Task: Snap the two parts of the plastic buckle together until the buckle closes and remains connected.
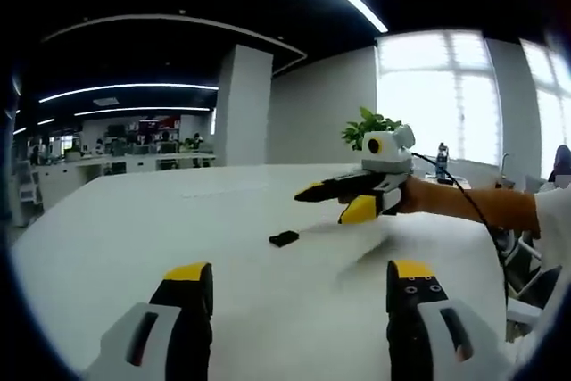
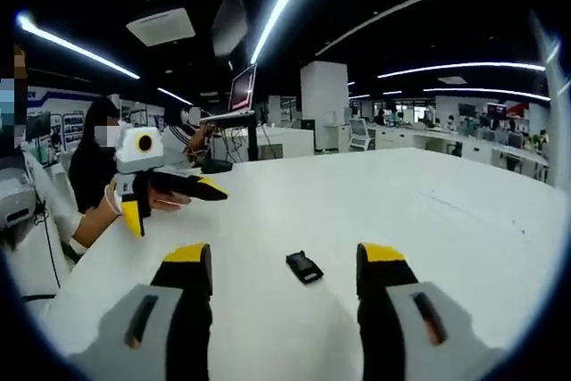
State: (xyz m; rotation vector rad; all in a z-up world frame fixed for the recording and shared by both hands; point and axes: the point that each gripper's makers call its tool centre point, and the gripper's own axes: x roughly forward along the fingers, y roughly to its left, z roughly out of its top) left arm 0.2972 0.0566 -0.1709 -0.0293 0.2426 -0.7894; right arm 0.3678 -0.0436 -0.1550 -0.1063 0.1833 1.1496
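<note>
The table [image 1: 134,220] is plain white, and the small buckle [image 2: 304,267] lying on it is black, as far as its blurred shape allows. Both the left gripper [image 1: 302,287] and the right gripper [image 2: 281,269] have black jaws tipped with yellow on pale grey bodies.

White table [image 1: 116,229]; potted plant [image 1: 368,127] and dark bottle [image 1: 442,161] at far edge; raised monitor [image 2: 242,87]; seated person [image 2: 89,162].
</note>
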